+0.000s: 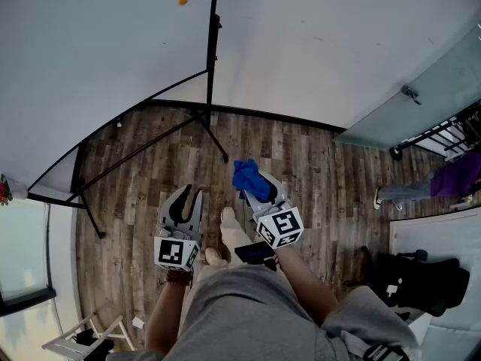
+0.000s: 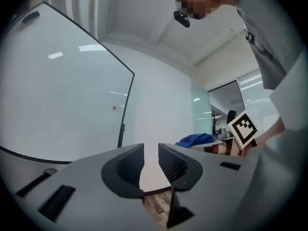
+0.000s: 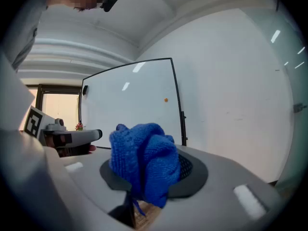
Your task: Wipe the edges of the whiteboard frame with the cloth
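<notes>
Head view: the person stands on a wood-plank floor (image 1: pixel 323 164), facing a whiteboard (image 1: pixel 98 59) on a black stand. The board fills the far left. Its black frame (image 1: pixel 212 51) runs down the right-hand edge and curves along the bottom edge. There is a small orange dot (image 1: pixel 183 1) on the board surface, close to the right edge. The stand legs (image 1: pixel 214 138) splay onto the floor below the board.

Right gripper (image 1: pixel 254 192): the jaws pinch a blue knitted cloth (image 1: pixel 246 174), which is bunched up and bulges out past the jaw tips. Right gripper view: the cloth is wadded between both jaws and hides most of the gap. The board stands well beyond it. The cloth is held in the air near the board's lower right corner, apart from the frame and not touching it.

Left gripper (image 1: pixel 192 195): it sits just left of the right one and points toward the board. Left gripper view: the jaws stand a little apart with a narrow gap and nothing in it. Only the pale wall shows through.

Far right: a pale glass partition (image 1: pixel 421 96) stands against the white wall (image 1: pixel 316 43). Near centre: the person's shoes (image 1: pixel 229 232) show on the floor between the two grippers.
</notes>
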A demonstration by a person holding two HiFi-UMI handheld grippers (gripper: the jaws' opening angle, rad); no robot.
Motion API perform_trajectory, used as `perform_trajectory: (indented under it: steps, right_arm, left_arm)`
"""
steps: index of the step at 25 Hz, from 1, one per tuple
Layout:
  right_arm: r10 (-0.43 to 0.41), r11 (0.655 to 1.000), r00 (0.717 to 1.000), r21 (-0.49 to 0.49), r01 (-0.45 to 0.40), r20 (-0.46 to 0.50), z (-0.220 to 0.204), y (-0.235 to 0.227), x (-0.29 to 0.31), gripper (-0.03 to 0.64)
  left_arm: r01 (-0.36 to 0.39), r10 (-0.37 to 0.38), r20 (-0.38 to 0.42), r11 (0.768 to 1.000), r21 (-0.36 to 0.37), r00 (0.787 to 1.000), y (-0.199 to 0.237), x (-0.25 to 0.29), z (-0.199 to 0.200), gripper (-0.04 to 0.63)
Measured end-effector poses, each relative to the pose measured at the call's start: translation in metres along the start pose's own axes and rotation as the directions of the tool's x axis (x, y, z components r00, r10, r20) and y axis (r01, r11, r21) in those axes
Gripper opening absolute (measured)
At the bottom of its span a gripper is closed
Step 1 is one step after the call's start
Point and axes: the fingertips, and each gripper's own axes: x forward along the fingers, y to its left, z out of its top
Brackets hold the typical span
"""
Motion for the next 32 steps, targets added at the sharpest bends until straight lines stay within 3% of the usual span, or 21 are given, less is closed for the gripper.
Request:
perform_trajectory:
  steps: [10, 15, 20, 24, 32]
  right_arm:
    - [0.076, 0.996, 0.997, 0.054, -0.076, 0.015, 0.008, -0.083, 0.118, 0.153]
    - [0.124, 0.989, 0.992, 0.076, -0.125, 0.018, 0.014, -0.125, 0.177, 0.154]
    - [0.161, 0.987, 0.986, 0.021, -0.160, -0.039, 0.011, -0.146, 0.240, 0.156]
    - [0.158, 0.987, 0.987, -0.021, -0.158, -0.039, 0.017, -0.138, 0.276, 0.156]
    - [0.060, 0.997, 0.996, 0.061, -0.056, -0.064, -0.010, -0.111, 0.324, 0.156]
  left_arm:
    - [-0.031, 0.034, -0.074, 0.999, 0.036, 0.997, 0.058, 0.090, -0.003, 0.092]
    - [-0.108, 0.114, -0.078, 0.992, 0.070, 0.990, 0.097, 0.118, 0.018, 0.092]
    - [-0.175, 0.177, -0.046, 0.984, 0.042, 0.983, 0.147, 0.124, 0.024, 0.092]
    - [-0.151, 0.151, -0.049, 0.989, 0.008, 0.987, 0.174, 0.133, 0.010, 0.092]
    - [-0.030, 0.030, -0.024, 1.000, -0.002, 0.999, 0.229, 0.136, 0.022, 0.092]
